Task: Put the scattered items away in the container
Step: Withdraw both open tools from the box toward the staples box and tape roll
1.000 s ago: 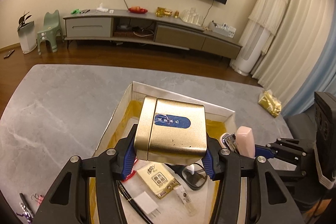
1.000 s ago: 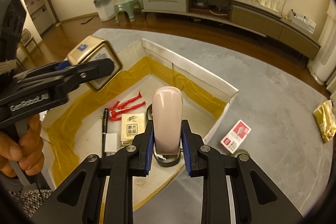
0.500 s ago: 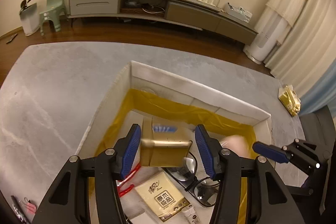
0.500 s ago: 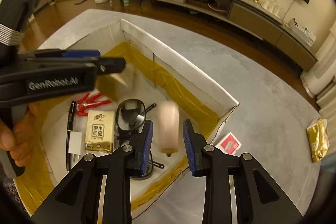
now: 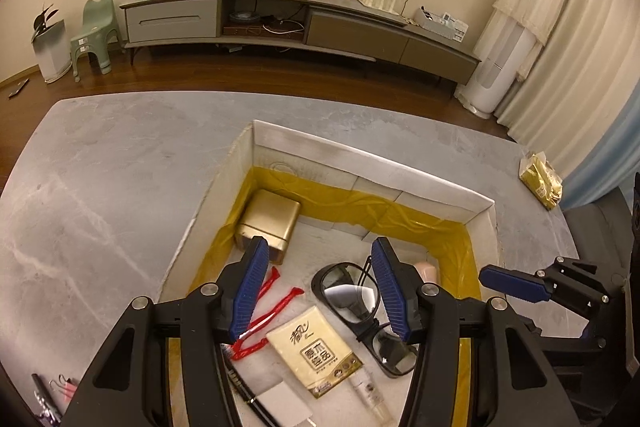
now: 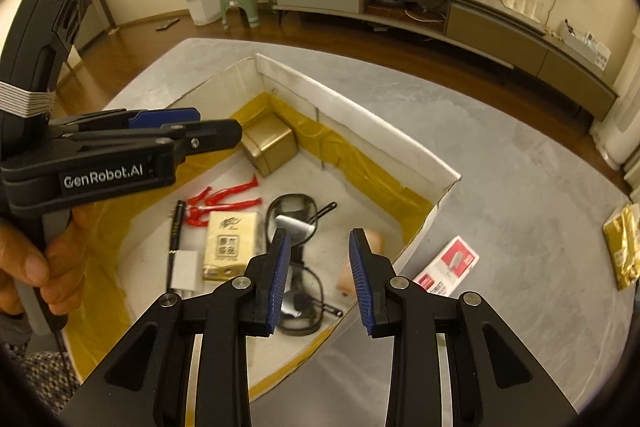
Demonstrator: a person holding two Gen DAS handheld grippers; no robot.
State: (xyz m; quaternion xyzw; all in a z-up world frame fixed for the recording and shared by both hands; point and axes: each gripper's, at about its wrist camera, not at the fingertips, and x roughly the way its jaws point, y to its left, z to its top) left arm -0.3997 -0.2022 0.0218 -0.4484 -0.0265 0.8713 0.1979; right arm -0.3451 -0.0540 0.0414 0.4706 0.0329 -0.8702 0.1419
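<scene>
We released both: left tool (image 5: 316, 291) and right tool (image 6: 316, 283) spread wide, empty. Gold tin (image 5: 269, 223) dropped into box (image 5: 360, 167) far corner, pink item (image 6: 366, 259) near right wall; red packet (image 6: 448, 267) remained on surface (image 6: 520, 187).

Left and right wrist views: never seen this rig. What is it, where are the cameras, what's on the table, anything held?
No robot arm: a person holds one handheld gripper per hand, each with a fisheye camera looking along its jaws. The left gripper and right gripper both hang open and empty over a white box on a grey table. Inside lie a gold tin, glasses, a tissue pack, red clips, a pen and a pink item. Outside the box lie a red-and-white card and a gold packet.
</scene>
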